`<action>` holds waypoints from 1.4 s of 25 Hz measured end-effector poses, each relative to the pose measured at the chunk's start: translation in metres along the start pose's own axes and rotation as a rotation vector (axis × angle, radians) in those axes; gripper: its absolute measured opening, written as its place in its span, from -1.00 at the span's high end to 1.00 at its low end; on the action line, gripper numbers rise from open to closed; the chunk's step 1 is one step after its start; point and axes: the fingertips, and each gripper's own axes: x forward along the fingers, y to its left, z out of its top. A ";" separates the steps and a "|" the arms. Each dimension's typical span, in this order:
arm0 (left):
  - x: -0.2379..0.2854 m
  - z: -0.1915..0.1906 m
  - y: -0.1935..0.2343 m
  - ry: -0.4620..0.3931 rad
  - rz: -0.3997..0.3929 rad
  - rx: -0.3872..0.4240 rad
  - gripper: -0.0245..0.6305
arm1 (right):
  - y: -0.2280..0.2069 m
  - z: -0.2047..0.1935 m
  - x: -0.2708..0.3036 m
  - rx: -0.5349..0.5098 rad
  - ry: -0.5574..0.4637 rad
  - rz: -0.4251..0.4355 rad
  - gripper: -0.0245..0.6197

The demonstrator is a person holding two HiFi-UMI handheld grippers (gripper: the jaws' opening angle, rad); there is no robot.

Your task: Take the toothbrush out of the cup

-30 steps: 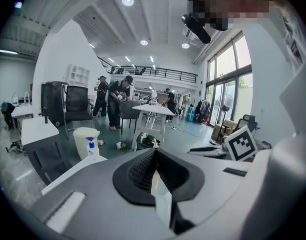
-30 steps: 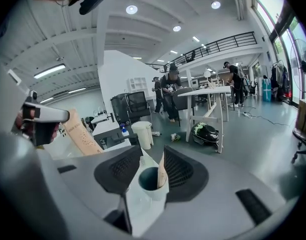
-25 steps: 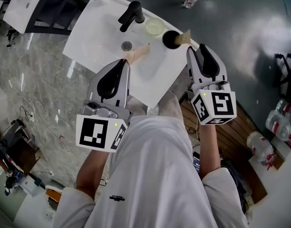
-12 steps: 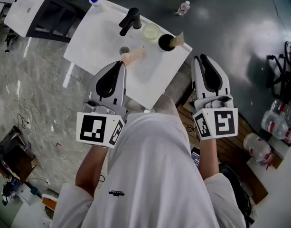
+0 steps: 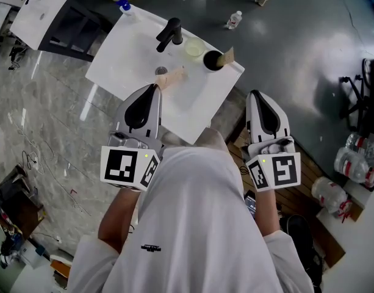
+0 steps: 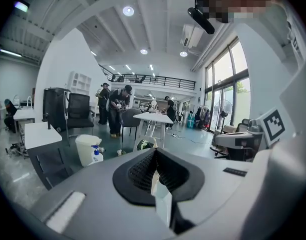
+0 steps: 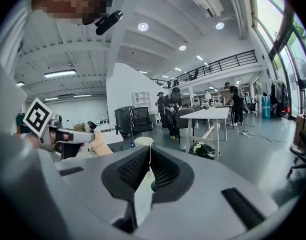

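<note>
A black cup [image 5: 212, 61] stands near the right corner of the white sink top [image 5: 132, 47], with a flat tan toothbrush [image 5: 227, 56] leaning out of it. My left gripper [image 5: 155, 86] is shut on a second tan toothbrush [image 5: 172, 75], held above the basin by the drain; the right gripper view shows it [image 7: 100, 145] sticking out from that gripper. My right gripper [image 5: 257, 94] hangs off the sink's right edge, apart from the cup. Its jaws have just been closing and meet with nothing between them [image 7: 149, 156]. In the left gripper view the jaws [image 6: 153, 156] look closed.
A black faucet [image 5: 168, 34] and a pale yellow bowl [image 5: 194, 46] stand behind the basin, and a blue-capped bottle [image 5: 124, 6] at the far corner. A water bottle [image 5: 233, 20] lies on the floor beyond. Plastic bottles [image 5: 351, 163] sit at the right.
My right gripper has drawn back from the black cup toward me, leaving the tan toothbrush in the cup. The left gripper has pulled back a little with its tan toothbrush.
</note>
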 end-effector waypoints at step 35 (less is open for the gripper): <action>0.105 0.004 -0.008 0.012 -0.051 0.044 0.91 | -0.007 -0.009 0.028 0.055 -0.007 0.052 0.90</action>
